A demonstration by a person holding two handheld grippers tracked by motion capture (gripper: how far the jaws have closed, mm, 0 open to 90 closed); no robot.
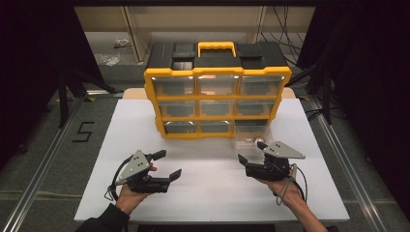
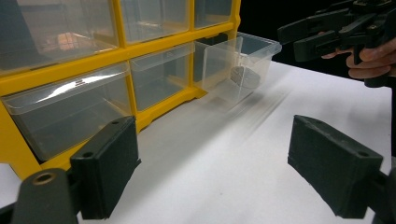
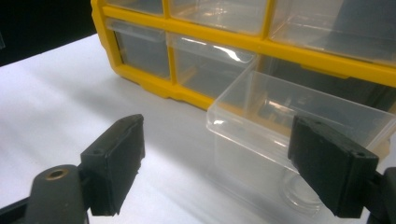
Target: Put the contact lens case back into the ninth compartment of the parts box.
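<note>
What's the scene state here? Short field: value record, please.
surface: white table top
main object: yellow and black drawer organizer, three rows of three clear drawers
open drawer: bottom-row clear drawer, pulled out on the person's right side
drawer contents: one small dark item, identity unclear
other drawers: pushed in
left gripper: open, holding nothing, over bare table
right gripper: open, holding nothing, just in front of the open drawer
contact: neither gripper touches the organizer

Bare white table (image 1: 208, 193) between tools; pulled-out drawer (image 1: 251, 133) juts ahead of right tool (image 1: 251, 152).
</note>
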